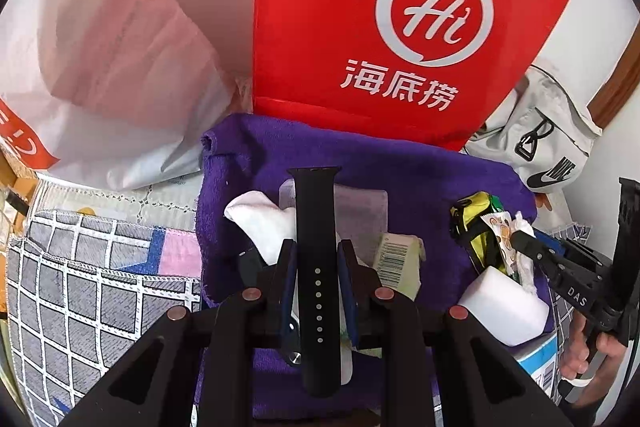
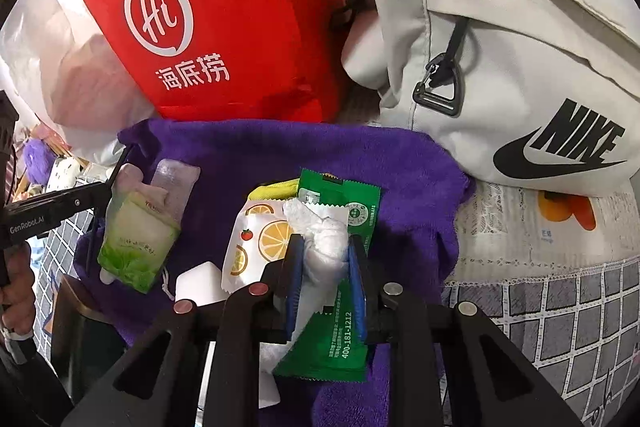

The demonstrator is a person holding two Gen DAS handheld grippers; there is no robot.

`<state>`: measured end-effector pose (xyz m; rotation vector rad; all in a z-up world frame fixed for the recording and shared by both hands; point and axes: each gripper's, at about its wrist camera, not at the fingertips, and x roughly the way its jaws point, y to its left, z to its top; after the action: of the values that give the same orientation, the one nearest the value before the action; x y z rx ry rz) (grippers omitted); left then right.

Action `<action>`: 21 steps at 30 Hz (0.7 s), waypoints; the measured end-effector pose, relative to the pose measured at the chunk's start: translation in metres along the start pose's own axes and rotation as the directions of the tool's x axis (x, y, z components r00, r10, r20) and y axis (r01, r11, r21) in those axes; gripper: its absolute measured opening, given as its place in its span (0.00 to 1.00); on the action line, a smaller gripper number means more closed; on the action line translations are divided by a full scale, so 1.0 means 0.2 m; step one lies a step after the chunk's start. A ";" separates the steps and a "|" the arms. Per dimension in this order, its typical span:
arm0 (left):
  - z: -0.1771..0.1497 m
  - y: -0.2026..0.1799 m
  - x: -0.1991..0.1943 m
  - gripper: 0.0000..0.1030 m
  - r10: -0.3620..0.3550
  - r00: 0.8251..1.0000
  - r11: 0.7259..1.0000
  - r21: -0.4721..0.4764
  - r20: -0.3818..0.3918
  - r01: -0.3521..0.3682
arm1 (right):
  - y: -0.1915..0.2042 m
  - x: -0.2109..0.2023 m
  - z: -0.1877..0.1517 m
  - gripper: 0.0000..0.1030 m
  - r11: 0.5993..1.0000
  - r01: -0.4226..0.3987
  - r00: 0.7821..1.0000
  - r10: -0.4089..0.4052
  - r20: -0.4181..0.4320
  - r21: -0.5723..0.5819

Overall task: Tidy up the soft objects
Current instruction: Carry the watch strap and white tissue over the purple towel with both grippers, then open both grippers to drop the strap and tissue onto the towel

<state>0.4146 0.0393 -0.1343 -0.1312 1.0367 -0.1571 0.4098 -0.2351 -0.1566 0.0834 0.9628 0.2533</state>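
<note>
My left gripper [image 1: 317, 259] is shut on a black watch strap [image 1: 316, 227] and holds it over the purple towel [image 1: 420, 171]. My right gripper [image 2: 325, 255] is shut on a knotted white plastic wad [image 2: 326, 247], above a green sachet [image 2: 340, 315] and a white sachet with orange slices [image 2: 256, 239]. A green tissue pack [image 2: 136, 243] lies at the towel's left; the left gripper's fingers [image 2: 108, 187] reach it from the left edge. In the left view, a white cloth [image 1: 264, 223], a barcode pack [image 1: 396, 259] and a white foam block [image 1: 504, 307] lie on the towel.
A red paper bag [image 1: 360, 7] stands behind the towel, with a white plastic bag [image 1: 100, 47] to its left and a grey Nike bag [image 2: 520, 47] to its right. A checked cloth [image 1: 80, 287] covers the surface around the towel. A yellow-black pouch [image 1: 476, 227] lies at the towel's right.
</note>
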 end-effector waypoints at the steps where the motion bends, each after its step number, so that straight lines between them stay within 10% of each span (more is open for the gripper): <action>1: 0.00 0.00 0.01 0.20 0.001 1.000 1.000 -0.003 -0.001 -0.001 | 0.00 0.00 0.00 0.34 1.000 -0.002 1.000 0.002 0.000 0.001; 9: -0.01 -0.05 0.02 0.22 0.024 1.000 0.999 0.028 0.019 -0.024 | 0.05 0.00 0.00 0.65 1.000 0.017 1.000 -0.017 -0.008 -0.013; 21: 0.00 -0.14 -0.20 0.58 0.046 0.996 0.998 0.046 0.079 -0.050 | 0.20 -0.28 0.03 0.68 0.999 0.037 0.994 -0.033 0.100 -0.037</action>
<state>0.3922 0.0195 -0.0955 -0.0684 0.9565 -0.1322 0.3769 -0.2112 -0.1017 0.0433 0.8596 0.2329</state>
